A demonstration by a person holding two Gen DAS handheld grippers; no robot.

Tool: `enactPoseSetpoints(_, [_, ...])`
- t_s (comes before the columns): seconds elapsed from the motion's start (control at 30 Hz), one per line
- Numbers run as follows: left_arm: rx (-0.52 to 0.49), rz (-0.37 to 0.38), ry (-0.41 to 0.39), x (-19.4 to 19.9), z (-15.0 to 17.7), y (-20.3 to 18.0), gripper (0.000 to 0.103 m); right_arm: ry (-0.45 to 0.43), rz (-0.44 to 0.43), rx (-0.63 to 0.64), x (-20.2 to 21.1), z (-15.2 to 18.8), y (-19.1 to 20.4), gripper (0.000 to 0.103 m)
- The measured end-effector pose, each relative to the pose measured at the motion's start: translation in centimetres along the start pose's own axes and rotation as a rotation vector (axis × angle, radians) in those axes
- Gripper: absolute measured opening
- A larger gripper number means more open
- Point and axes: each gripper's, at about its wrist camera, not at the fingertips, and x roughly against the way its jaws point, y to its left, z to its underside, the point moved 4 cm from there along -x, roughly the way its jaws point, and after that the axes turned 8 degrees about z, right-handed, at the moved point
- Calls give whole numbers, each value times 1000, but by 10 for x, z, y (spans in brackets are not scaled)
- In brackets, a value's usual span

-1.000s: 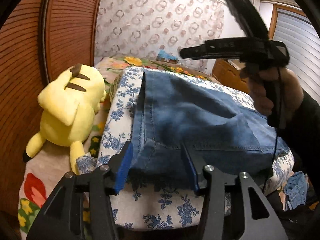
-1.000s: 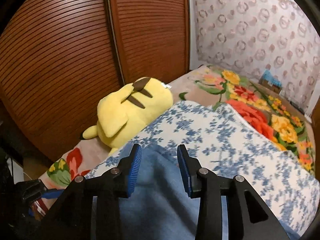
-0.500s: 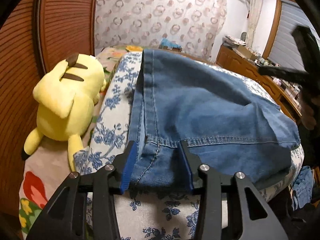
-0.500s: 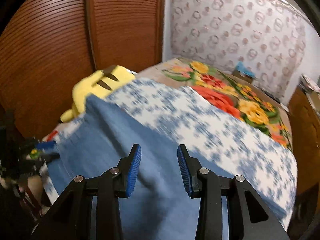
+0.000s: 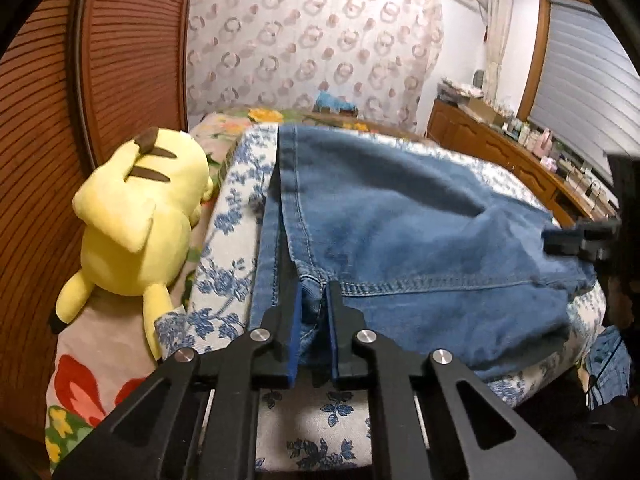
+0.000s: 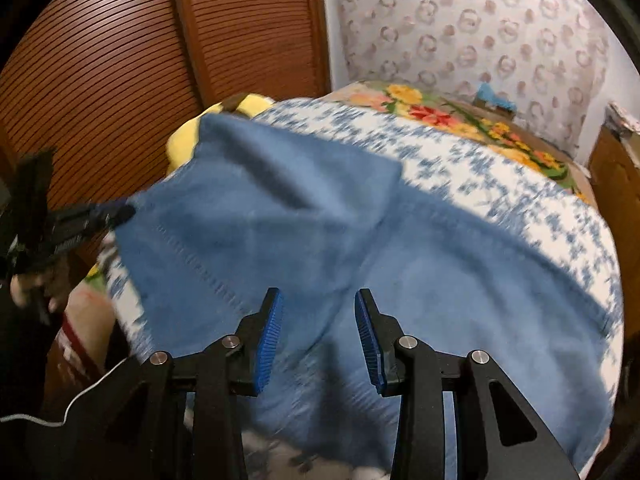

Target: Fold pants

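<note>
Pants (image 5: 400,240): one pair of blue jeans, spread over the blue-flowered cover (image 5: 232,216) along the near edge of the bed (image 5: 100,344). Two grippers are in view. The left gripper (image 5: 313,312) has its fingers pinching a bunched bit of denim at the seam near the bed's near-left corner. The right gripper (image 6: 318,336) hovers over the denim with its fingers spread wide, nothing between them. One yellow plush toy (image 5: 136,220) lies by the bed's left edge. The right wrist view is motion-blurred, so seams there are hard to make out, and the pants' far right end is cut off by a dark shape.
</note>
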Motion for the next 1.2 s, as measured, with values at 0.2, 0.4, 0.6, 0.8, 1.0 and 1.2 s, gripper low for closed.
enactPoseSetpoints(0.2, [-3, 5, -26, 12, -4, -2, 11, 35, -54, 23, 7, 20, 13, 39])
enactPoseSetpoints(0.4, [6, 14, -29, 13, -2, -3, 11, 69, -44, 35, -2, 24, 11, 31])
enactPoseSetpoints(0.6, [5, 27, -55, 26, -2, -9, 10, 55, -76, 92, 11, 33, 25, 0])
enactPoseSetpoints(0.8, [25, 42, -101, 42, -3, -10, 9, 32, -111, 100, 29, 46, 33, 0])
enactPoseSetpoints(1.0, [23, 9, -74, 40, 2, -4, 8, -9, -72, 42, 33, 39, 15, 0])
enactPoseSetpoints(1.2, [-4, -34, -45, 26, 3, -10, 23, -50, 1, 2, 17, 4, -12, 15])
